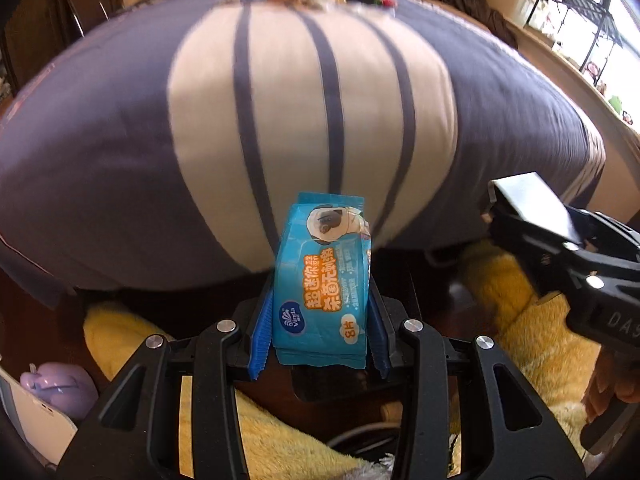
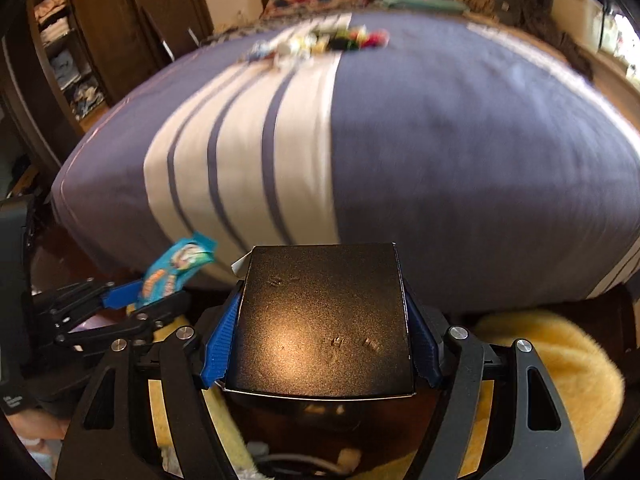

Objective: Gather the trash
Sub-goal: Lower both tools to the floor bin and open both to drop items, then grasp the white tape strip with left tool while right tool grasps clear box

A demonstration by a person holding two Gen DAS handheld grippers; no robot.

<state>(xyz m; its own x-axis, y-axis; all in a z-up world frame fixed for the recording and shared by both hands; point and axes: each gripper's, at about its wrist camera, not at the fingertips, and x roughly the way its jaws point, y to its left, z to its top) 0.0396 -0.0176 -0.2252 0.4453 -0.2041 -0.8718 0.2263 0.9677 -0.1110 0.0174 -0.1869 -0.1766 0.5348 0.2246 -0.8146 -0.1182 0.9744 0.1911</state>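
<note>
Gripping a blue wipes packet [image 1: 322, 276] between its blue pads, the left gripper [image 1: 320, 320] hangs before the striped bed [image 1: 120, 140]; the right gripper [image 2: 322, 320] clamps a black box [image 2: 324, 320] beside it, over yellow plush [image 2: 560, 368]

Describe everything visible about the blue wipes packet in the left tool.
The wipes packet is a soft, glossy blue plastic pack with orange Chinese lettering, a cartoon picture near its far end and a Vinda logo. It sits lengthwise in the left tool, clamped between the blue ribbed fingers, held in the air in front of the striped bed.
</note>
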